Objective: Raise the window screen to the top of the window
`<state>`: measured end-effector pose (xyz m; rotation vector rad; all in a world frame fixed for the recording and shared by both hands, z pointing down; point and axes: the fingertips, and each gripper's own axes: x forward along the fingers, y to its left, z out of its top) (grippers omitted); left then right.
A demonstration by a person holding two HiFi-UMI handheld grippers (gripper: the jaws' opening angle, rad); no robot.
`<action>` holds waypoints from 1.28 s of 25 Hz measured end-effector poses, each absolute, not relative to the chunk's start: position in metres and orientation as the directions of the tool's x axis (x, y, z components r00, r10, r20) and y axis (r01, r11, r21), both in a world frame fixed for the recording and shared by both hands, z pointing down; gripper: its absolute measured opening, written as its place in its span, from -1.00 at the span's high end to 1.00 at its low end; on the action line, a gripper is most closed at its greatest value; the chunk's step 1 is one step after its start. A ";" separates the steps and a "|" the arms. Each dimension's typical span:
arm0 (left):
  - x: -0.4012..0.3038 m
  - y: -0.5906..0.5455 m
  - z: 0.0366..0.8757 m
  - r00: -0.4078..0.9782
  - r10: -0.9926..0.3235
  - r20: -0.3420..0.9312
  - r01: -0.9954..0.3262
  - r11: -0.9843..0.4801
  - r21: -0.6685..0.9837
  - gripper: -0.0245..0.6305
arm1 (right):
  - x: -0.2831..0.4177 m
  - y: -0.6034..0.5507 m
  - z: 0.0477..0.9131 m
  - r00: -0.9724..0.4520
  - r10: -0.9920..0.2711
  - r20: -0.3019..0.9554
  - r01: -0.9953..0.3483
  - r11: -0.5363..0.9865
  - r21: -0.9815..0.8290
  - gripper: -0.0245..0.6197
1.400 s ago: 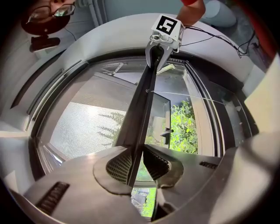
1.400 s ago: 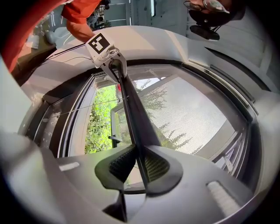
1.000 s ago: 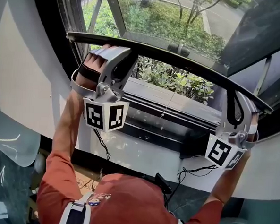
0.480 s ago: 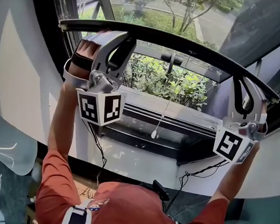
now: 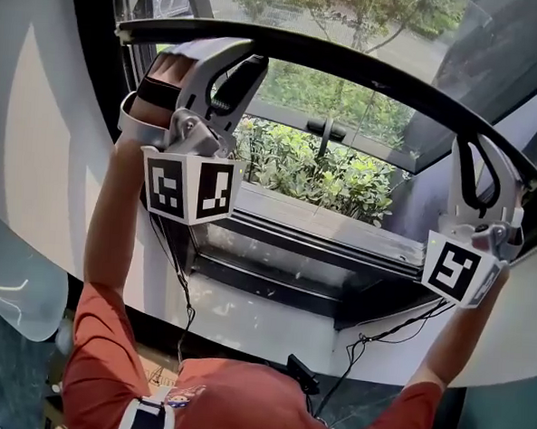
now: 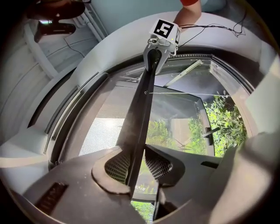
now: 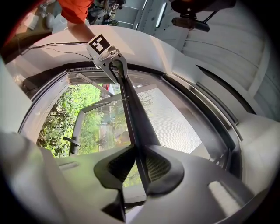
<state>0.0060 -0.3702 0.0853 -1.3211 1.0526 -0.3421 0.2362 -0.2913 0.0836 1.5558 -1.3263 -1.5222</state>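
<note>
**Screen bar high, both tongs easing off**

Head view: the window screen's black curved bottom bar spans the upper window, with the left gripper and right gripper at its ends.
Left gripper view: jaws opening, bar between them, against one pad.
Right gripper view: likewise.

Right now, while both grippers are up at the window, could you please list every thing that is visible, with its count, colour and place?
screen bar: one, black, across the window, between the jaws of both grippers
screen mesh: one, grey, above the bar
window handle: one, dark, on the open sash outside
shrubs: many, green, outside under the sash
sill: one, grey, under the opening
cables: two, black, hanging from the grippers
left gripper: one, grey, at the bar's left end, jaws opening around the bar
right gripper: one, grey, at the bar's right end, jaws opening around the bar
arms: two, red sleeves, below the grippers
</note>
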 end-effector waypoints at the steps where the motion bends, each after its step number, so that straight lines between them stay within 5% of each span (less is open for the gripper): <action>1: 0.006 -0.370 0.082 0.524 -0.736 -0.427 -0.344 0.276 -0.897 0.60 | 0.236 -0.291 0.081 -0.149 -0.912 -0.382 -0.244 -0.341 0.908 0.66; 32: 0.006 -0.373 -0.042 0.509 -0.678 -0.530 -0.369 0.384 -0.846 0.57 | 0.234 -0.292 -0.038 -0.172 -0.857 -0.486 -0.139 -0.467 0.873 0.68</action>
